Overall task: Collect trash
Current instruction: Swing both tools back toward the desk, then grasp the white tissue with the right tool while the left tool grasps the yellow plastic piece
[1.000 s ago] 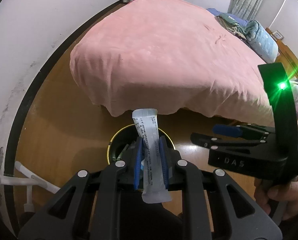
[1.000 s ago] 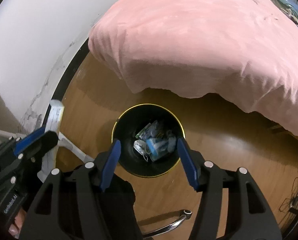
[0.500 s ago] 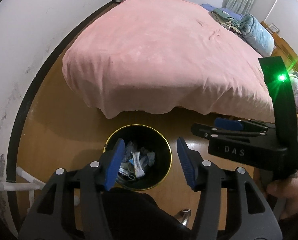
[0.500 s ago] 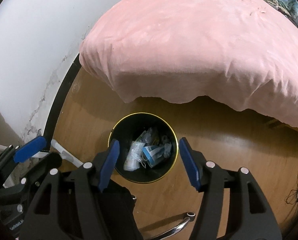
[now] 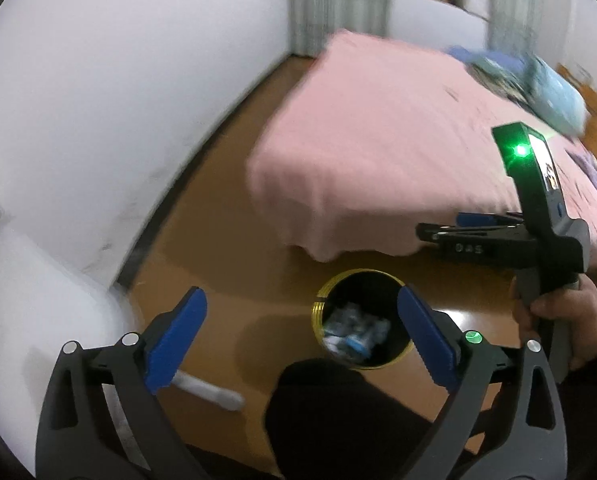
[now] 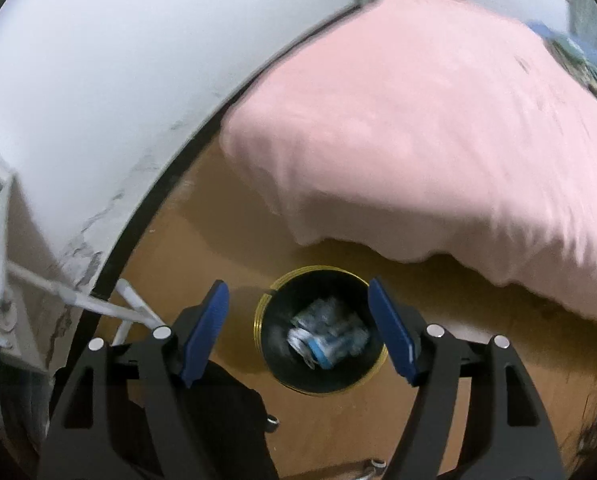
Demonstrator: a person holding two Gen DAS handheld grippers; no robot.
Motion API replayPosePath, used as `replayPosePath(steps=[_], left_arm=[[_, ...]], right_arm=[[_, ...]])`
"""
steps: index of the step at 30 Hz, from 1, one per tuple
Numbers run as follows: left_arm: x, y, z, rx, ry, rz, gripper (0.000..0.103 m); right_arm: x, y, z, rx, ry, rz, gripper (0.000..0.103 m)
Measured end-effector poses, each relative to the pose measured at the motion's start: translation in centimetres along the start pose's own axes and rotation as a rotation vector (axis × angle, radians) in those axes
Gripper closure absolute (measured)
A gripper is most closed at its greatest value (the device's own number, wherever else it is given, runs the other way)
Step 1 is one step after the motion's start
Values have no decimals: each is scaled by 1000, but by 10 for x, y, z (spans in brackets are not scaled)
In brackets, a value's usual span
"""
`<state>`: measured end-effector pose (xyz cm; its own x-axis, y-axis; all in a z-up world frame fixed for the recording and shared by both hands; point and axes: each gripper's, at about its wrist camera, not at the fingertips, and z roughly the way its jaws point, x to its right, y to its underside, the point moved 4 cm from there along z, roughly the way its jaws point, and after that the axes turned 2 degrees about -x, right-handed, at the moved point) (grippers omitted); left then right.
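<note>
Now, from my left wrist camera, my left gripper (image 5: 300,330) stood wide apart and held nothing. A second earlier it had been clamped on a long white wrapper above the bin; that wrapper was gone from the blue pads. The view had swung left and blurred, so the black bin with its gold rim (image 5: 362,276) sat off-centre, just inside my right-hand pad, on the wooden floor (image 5: 226,240). Pale and blue trash (image 5: 354,330) lay heaped in the bin. I judged the wrapper had landed among it, though I could not pick it out. To the right, my right hand (image 5: 554,316) held the other gripper level in front of the pink bed (image 5: 378,140), with a green light glowing on its upright post. A white tube, probably a furniture leg, lay blurred low on the left.

From my right wrist camera, my right gripper (image 6: 298,332) was also apart and empty. It hung almost straight above the bin (image 6: 322,272), whose opening showed between the two blue pads. The trash (image 6: 322,340) sat at the bottom, smeared by motion. The pink bed (image 6: 438,120) filled the upper right, its cover overhanging the floor just beyond the bin. White wall curved along the left.

I judged this drop finished and both grippers free for the next piece.
</note>
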<state>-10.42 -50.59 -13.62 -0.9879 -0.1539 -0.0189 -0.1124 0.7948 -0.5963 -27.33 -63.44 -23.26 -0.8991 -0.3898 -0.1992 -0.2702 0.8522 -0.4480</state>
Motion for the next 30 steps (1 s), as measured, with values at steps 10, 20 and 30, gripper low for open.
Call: replayPosePath(steps=[10,20,30], left_arm=[[-228,121,-135,17,-352,-365,9],[-363,287,-258,-14,-665,-772,9],[-402,370,-306,-28,-748,-961,9]], right_arm=[[-278,4,-59,70,-332,-504,30],[-563,87,-79,4,-574,-988,27],[-707,137,-49,-34,-583,-1124,27]])
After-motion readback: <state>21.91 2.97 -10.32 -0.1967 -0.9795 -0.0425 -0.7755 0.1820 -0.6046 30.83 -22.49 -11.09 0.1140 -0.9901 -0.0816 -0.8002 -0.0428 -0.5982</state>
